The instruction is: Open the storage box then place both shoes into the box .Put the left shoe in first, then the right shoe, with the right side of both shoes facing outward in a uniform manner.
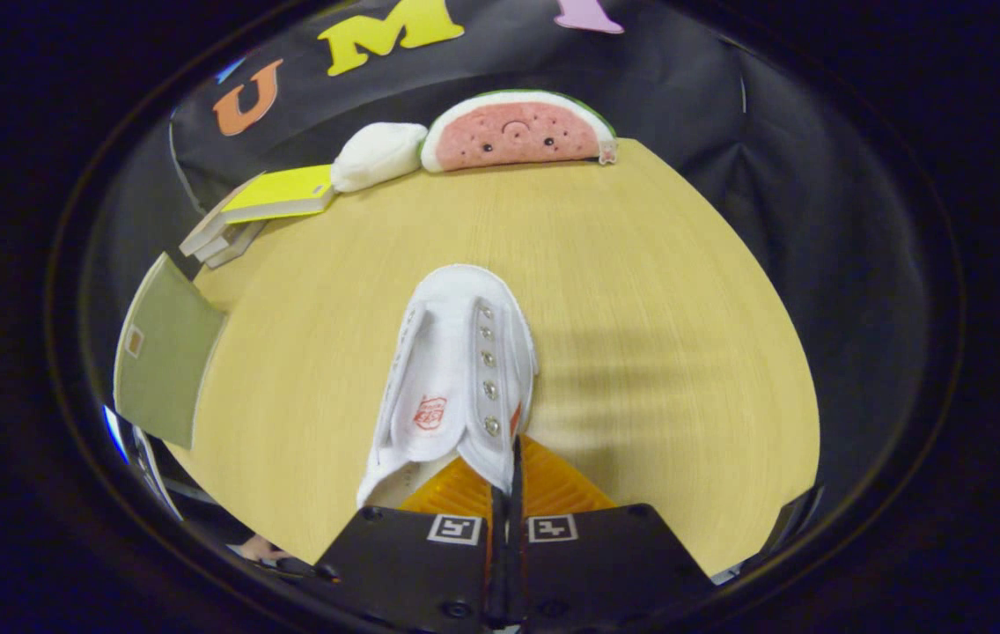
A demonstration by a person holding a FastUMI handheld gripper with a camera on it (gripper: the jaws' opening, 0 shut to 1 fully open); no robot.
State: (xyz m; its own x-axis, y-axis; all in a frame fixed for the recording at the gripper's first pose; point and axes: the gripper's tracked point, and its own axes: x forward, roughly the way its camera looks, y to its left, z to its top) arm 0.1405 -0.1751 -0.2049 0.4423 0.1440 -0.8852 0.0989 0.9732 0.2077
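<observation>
The hand-held gripper (513, 480) has its fingers pressed close together, pinching the eyelet-side edge of the white shoe (452, 379) near the shoe's opening. The shoe stretches away from the fingers over the middle of the desk (641, 291), toe pointing toward the far edge, tongue and metal eyelets facing up. To the right of the shoe the desk surface lies bare out to its curved edge. At the far edge sit a watermelon-slice plush (513, 132) and, touching its left end, a white plush (377, 156). A yellow-covered book (275, 195) tops a stack at the far left corner, and a green board (164, 352) leans off the left edge.
</observation>
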